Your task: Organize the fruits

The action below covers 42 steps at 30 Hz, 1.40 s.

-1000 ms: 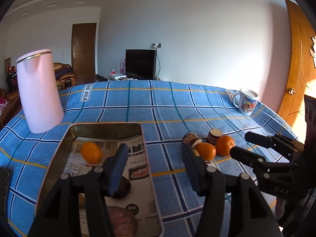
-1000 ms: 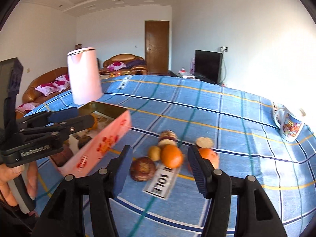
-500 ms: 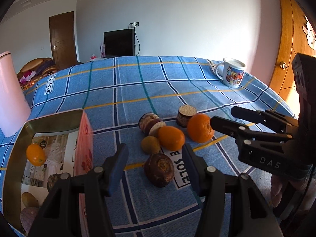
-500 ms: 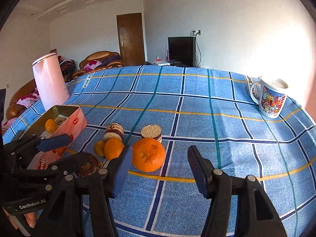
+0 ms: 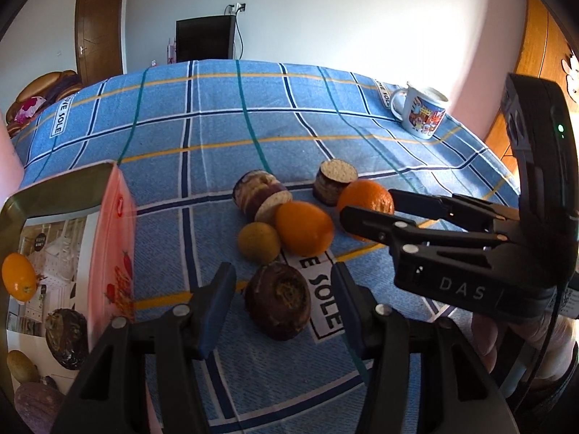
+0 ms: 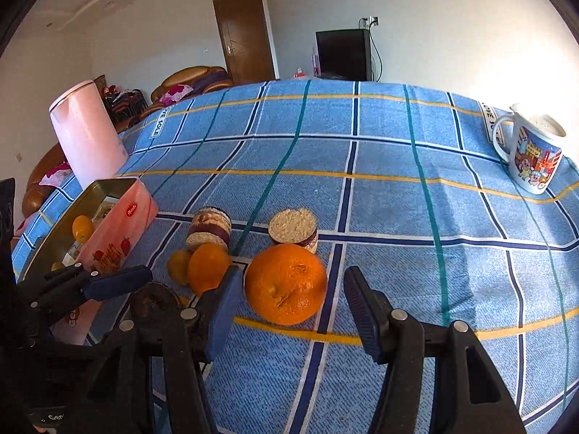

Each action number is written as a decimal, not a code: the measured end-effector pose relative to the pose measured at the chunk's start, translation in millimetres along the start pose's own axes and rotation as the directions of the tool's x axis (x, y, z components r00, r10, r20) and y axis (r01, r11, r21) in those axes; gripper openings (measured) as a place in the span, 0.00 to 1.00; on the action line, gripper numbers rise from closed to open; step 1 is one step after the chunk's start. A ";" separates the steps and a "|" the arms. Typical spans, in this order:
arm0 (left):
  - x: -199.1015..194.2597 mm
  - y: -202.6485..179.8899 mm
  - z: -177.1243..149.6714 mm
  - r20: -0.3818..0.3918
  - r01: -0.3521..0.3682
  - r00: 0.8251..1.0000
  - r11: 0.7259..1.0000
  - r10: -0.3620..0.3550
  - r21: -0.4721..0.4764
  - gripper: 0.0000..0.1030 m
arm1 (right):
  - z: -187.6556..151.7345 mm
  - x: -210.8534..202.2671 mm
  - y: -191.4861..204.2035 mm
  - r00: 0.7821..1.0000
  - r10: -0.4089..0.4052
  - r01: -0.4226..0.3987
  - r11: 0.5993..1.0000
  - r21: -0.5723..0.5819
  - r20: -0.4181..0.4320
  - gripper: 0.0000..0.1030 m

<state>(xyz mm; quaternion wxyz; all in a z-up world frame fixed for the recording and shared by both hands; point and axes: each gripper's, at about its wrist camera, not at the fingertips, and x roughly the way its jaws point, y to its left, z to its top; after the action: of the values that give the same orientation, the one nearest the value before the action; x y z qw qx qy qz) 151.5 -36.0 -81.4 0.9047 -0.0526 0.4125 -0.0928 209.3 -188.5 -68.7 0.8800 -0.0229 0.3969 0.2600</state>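
Loose fruit lies on the blue checked cloth. A dark brown round fruit [image 5: 278, 302] sits between the fingers of my left gripper [image 5: 280, 298], whose jaws are closing; the pads stand clear of it. A large orange [image 6: 286, 284] sits between the fingers of my open right gripper [image 6: 293, 291], with small gaps on both sides. Behind these lie a smaller orange [image 5: 304, 229], a yellow-brown fruit [image 5: 258, 242] and two cut purple-and-white pieces [image 5: 260, 195] [image 5: 334, 181]. The pink tin [image 5: 58, 181] at the left holds a small orange [image 5: 18, 276] and several darker fruits.
A printed mug [image 6: 532, 155] stands at the far right of the table. A tall pink jug [image 6: 88, 144] stands behind the tin [image 6: 108, 186]. A hand [image 5: 485, 340] holds the right gripper's handle. Beyond the table's far edge are a television, a sofa and a door.
Both grippers have sunk and tilted down toward the fruit pile. The left swung right from above the tin to the brown fruit; the right swung onto the large orange.
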 end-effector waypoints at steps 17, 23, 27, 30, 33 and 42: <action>-14.9 1.3 -1.8 0.060 0.030 0.998 1.000 -0.030 -0.002 0.23 | -2.4 -21.5 -6.4 0.993 0.038 -0.041 0.999 0.026 0.115 0.47; -12.4 2.2 -1.1 0.054 0.020 0.998 1.000 -0.020 -0.004 0.23 | -2.9 -31.2 -6.2 0.985 0.025 -0.031 0.999 0.028 0.173 0.47; -5.7 2.7 -0.8 0.026 0.015 1.000 1.000 -0.015 -0.009 0.25 | -3.6 -32.5 -4.7 0.984 0.021 -0.026 0.999 0.024 0.177 0.47; -0.4 3.9 -0.8 0.002 0.013 1.000 1.000 -0.013 -0.016 0.29 | -3.9 -32.6 -4.3 0.984 0.019 -0.023 0.999 0.024 0.178 0.47; 1.9 6.7 -0.6 -0.005 0.027 1.000 0.999 -0.027 -0.032 0.29 | -4.0 -31.6 -4.2 0.984 0.017 -0.021 1.000 0.021 0.176 0.47; -5.4 7.6 -2.0 0.023 0.037 0.999 0.999 -0.036 -0.033 0.25 | -5.4 -35.8 -5.3 0.979 0.016 -0.022 0.999 0.023 0.201 0.47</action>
<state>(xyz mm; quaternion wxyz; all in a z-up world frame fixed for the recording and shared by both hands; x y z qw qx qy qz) 147.5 -27.4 -80.0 0.9063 -0.0765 0.4029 -0.1019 188.4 -210.1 -47.8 0.9132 0.0184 0.3096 0.2643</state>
